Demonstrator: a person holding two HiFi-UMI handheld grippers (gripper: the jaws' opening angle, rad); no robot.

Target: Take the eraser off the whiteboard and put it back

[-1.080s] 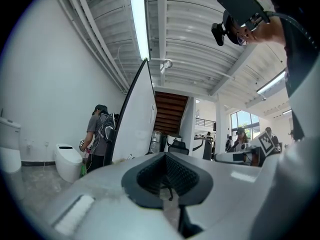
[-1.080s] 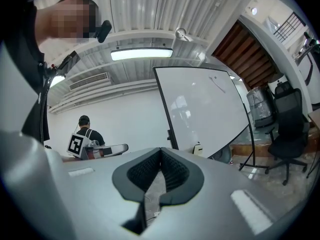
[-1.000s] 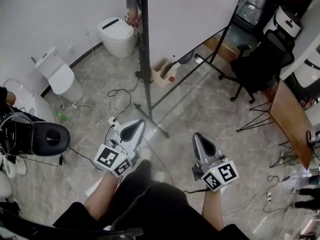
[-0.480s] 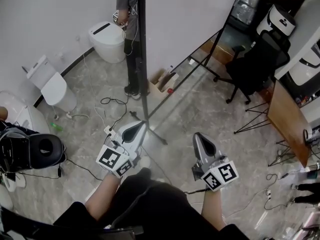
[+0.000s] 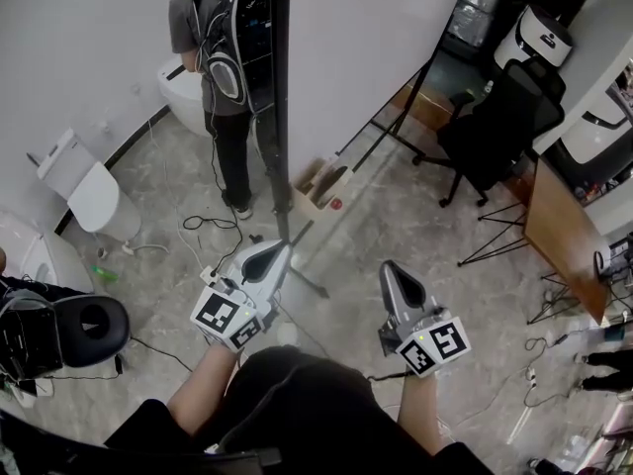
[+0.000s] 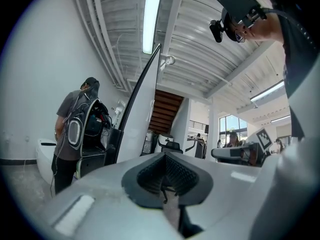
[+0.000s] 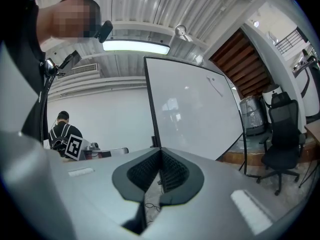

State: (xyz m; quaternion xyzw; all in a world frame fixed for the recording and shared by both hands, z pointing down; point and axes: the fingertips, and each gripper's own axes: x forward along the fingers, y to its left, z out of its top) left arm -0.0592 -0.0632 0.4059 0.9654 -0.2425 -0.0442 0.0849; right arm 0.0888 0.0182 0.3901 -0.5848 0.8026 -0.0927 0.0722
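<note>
From above, my left tongs (image 5: 265, 255) and right tongs (image 5: 391, 273) are both closed and empty, with the whiteboard (image 5: 366, 38) far ahead. In the left gripper view the jaws meet, and the board stands edge-on. In the right gripper view the jaws meet too. High on the board is a thin mark (image 7: 215, 87); I cannot tell whether it is the eraser.

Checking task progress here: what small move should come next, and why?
Probably step closer to the whiteboard: it stands some way ahead, both the left gripper and right gripper are shut and empty, and no eraser can be made out yet.
</note>
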